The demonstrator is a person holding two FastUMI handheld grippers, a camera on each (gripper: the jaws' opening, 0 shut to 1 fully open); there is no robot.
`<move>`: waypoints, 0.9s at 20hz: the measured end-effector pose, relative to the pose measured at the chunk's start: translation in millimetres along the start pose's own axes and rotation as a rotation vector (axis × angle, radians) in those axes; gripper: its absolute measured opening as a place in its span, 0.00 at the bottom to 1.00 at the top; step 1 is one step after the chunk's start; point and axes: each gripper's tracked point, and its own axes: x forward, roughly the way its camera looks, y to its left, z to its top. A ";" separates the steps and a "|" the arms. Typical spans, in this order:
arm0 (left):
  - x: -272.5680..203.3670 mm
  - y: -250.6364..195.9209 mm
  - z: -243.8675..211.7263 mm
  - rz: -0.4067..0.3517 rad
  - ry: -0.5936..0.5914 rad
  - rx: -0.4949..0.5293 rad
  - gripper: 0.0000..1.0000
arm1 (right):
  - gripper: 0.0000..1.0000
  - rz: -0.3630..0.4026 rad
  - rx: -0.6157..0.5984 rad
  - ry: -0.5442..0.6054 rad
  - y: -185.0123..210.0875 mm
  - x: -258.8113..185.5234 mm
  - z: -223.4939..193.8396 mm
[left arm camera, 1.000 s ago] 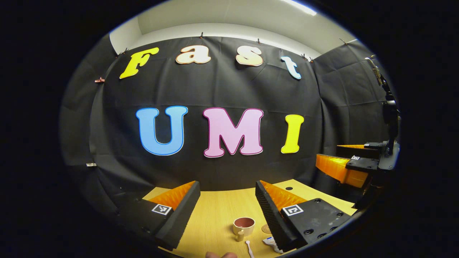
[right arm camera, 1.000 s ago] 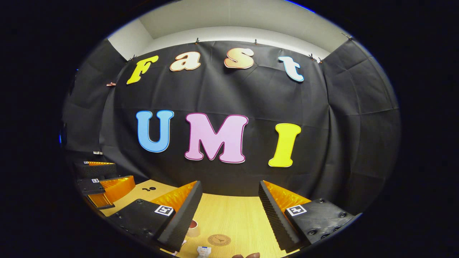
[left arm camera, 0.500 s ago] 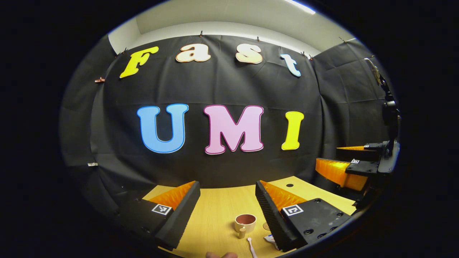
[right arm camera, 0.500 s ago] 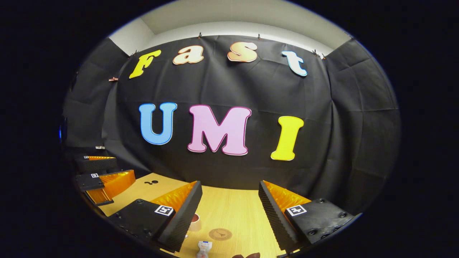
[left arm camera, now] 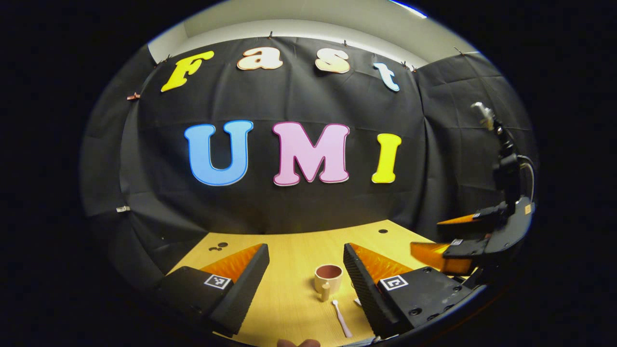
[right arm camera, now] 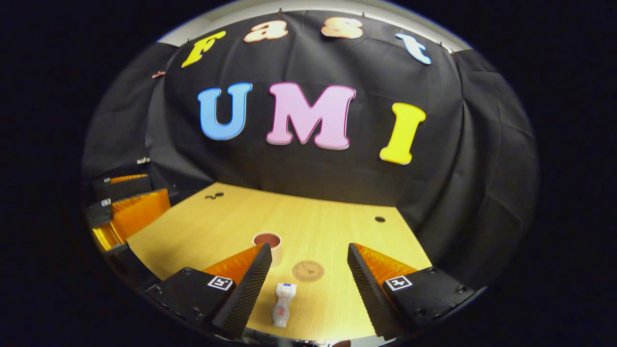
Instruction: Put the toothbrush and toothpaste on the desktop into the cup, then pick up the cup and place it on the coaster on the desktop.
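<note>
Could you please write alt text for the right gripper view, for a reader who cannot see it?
The right gripper hangs with jaws open above a wooden desktop, a toothpaste tube lying between them. Beyond it sit a round coaster and a cup, with the left gripper at the far left.

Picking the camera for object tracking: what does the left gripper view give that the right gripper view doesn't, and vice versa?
Left gripper view: the toothbrush, lying on the desktop just in front of the cup's handle. Right gripper view: the coaster, and the toothpaste lying flat nearer the camera than the coaster. Shared: the cup, upright with nothing sticking out of it, and the desktop.
</note>
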 end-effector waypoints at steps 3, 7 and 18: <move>0.6 0.5 -2.5 0.007 0.050 0.004 0.96 | 0.97 0.034 0.002 0.133 19.1 11.4 -46.9; -3.2 1.6 -9.6 0.020 0.100 0.007 0.96 | 0.97 0.082 0.038 0.323 39.5 31.4 -105.2; -19.6 12.3 -24.6 0.077 0.156 -0.007 0.96 | 0.94 0.073 0.041 0.669 51.9 89.0 -216.4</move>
